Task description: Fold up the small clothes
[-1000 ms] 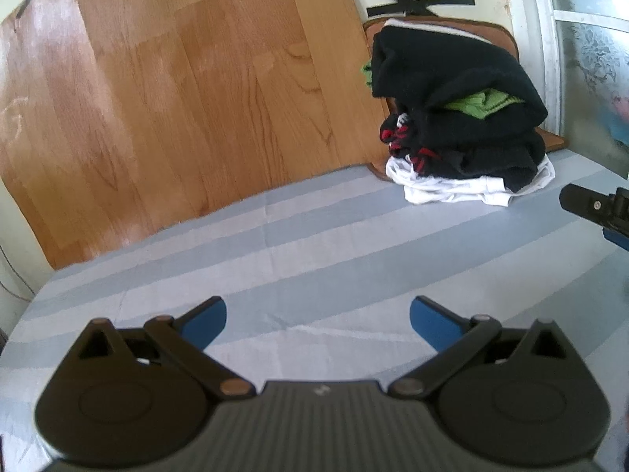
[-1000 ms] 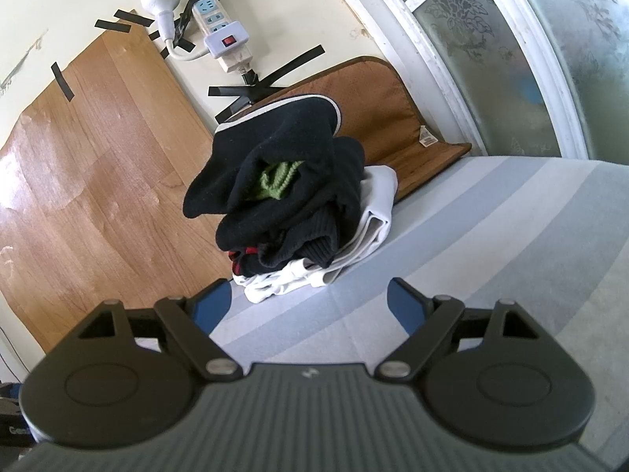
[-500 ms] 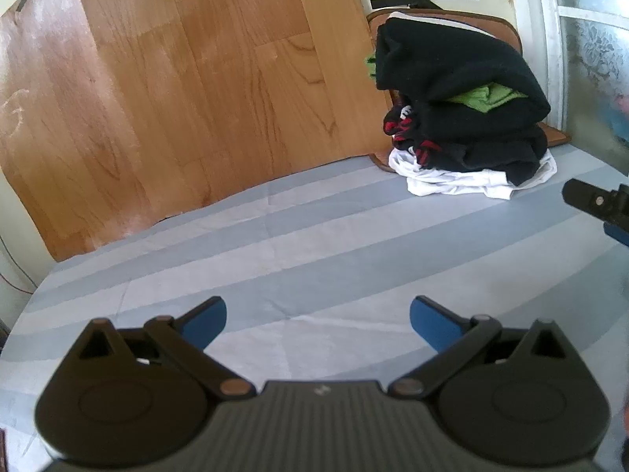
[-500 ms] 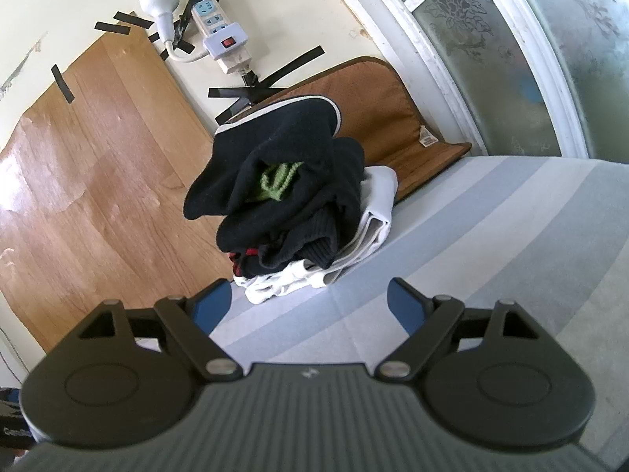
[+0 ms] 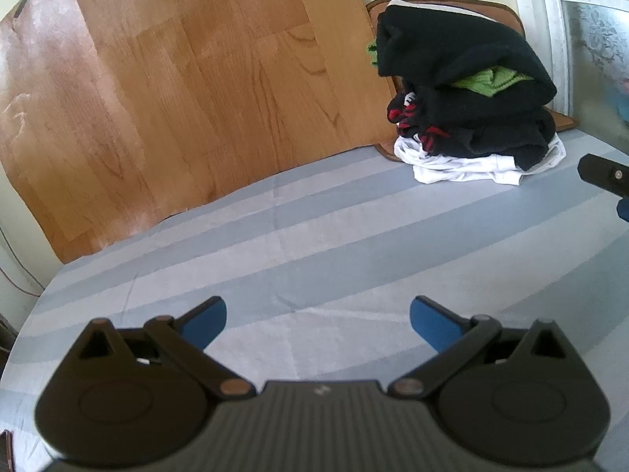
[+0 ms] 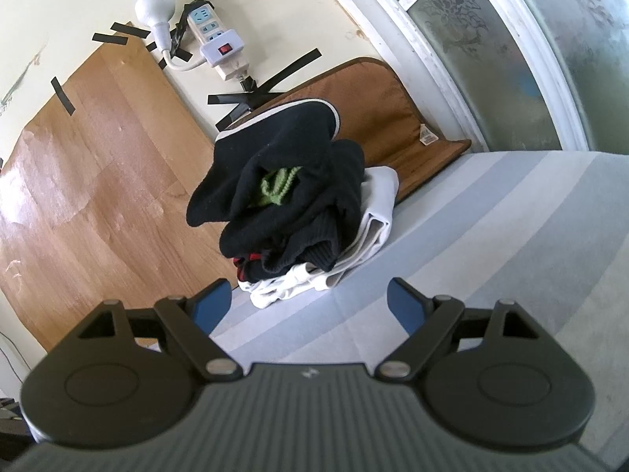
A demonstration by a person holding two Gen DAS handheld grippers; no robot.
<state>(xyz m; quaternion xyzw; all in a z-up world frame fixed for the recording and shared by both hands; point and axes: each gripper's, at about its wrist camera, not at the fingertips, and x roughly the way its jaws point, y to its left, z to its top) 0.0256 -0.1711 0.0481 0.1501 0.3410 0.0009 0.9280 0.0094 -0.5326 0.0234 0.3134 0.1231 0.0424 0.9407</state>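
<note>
Left wrist view: striped sheet (image 5: 314, 244) fills the working area, bare of garments in front of the left gripper (image 5: 317, 316). Wood-grain board (image 5: 177, 90) leans up behind it. Clothes pile (image 5: 468, 102) sits at the far right corner of the sheet, partly against a brown cushion (image 6: 385, 106): black knit pieces on top, a green item tucked inside, something red-and-black lower down, a white garment (image 6: 377, 220) at the bottom, touching the sheet.

Right gripper (image 6: 308, 299) faces the pile, near its base, fingers spread wide, nothing between them. Left gripper likewise released and empty, well apart from the pile.

Judged step: fetch one garment to fold. Take the topmost black piece only; pulling a lower one would likely drag the stack over. Pinch a single free edge, since the knits are bunched and a deep bite may catch two layers. Lift upward before drawing back, then lay it on the bare sheet where the left gripper can catch the opposite corner.

Power strip (image 6: 214, 39) on the wall is out of reach.
</note>
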